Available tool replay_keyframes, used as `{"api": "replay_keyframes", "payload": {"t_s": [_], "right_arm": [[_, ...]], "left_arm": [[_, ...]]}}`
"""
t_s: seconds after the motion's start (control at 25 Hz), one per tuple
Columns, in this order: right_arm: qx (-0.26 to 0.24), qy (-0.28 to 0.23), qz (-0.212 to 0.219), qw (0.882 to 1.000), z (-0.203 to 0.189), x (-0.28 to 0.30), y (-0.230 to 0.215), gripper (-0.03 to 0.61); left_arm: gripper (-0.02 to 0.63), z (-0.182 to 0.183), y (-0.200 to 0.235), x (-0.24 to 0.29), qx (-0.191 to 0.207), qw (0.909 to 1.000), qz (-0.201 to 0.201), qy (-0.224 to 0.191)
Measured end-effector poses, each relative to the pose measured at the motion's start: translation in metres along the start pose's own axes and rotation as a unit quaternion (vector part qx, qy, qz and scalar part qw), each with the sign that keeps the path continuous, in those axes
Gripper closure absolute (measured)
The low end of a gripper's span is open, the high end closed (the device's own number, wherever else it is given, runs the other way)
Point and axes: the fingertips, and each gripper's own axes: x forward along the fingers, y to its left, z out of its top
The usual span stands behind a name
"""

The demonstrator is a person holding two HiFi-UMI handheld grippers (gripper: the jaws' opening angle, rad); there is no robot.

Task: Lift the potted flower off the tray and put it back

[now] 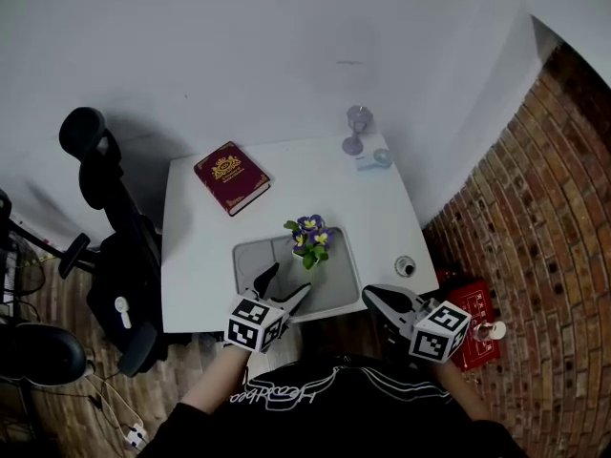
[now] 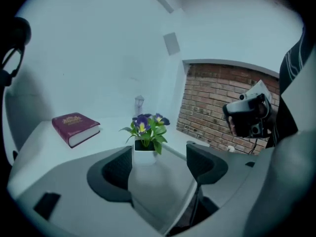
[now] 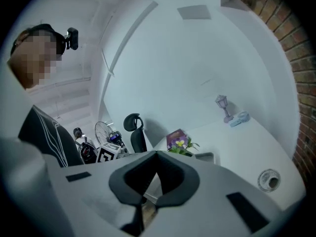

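The potted flower (image 1: 309, 239) stands upright on the tray (image 1: 250, 259) straight ahead of our nearer left gripper (image 1: 287, 282), its jaws spread and empty; our right gripper (image 1: 374, 298), jaws pressed together, hangs farther aside.

office, desk (image 1: 200, 256), swivel chair (image 1: 110, 227), brick wall (image 1: 544, 218)

At near edge of table (image 1: 382, 219), tray (image 1: 254, 261) holding potted flower (image 1: 309, 239), book (image 1: 231, 176) behind left, lamp (image 1: 356, 130) far right
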Motion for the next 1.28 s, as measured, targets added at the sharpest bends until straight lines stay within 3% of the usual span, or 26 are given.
{"api": "replay_keyframes", "payload": {"t_s": [0.2,0.28,0.32,0.52,0.72,1.0,1.28], "right_arm": [[0.004,-0.016,0.021,1.0,-0.008,0.01,0.042,0.578],[0.002,-0.014,0.026,1.0,-0.015,0.011,0.057,0.58],[0.002,-0.015,0.03,0.999,-0.017,0.011,0.063,0.58],[-0.007,-0.026,0.042,0.999,-0.022,0.011,0.098,0.578],[-0.01,-0.06,0.031,0.998,-0.027,0.003,0.125,0.58],[-0.023,-0.098,0.032,0.994,-0.035,-0.009,0.156,0.58],[-0.026,-0.09,0.021,0.995,-0.047,-0.01,0.157,0.58]], "left_arm": [[0.274,0.01,-0.019,-0.053,-0.005,0.9998,-0.018,0.011],[0.421,0.015,-0.026,-0.075,-0.019,0.9996,-0.022,-0.003],[0.459,0.02,-0.03,-0.086,-0.026,0.9992,-0.025,-0.015],[0.546,0.04,-0.044,-0.138,-0.029,0.9953,-0.029,-0.088],[0.569,0.047,-0.066,-0.176,-0.028,0.9898,-0.071,-0.12],[0.58,0.033,-0.075,-0.2,-0.011,0.9887,-0.08,-0.126],[0.581,0.023,-0.075,-0.2,-0.015,0.9875,-0.097,-0.124]]}}
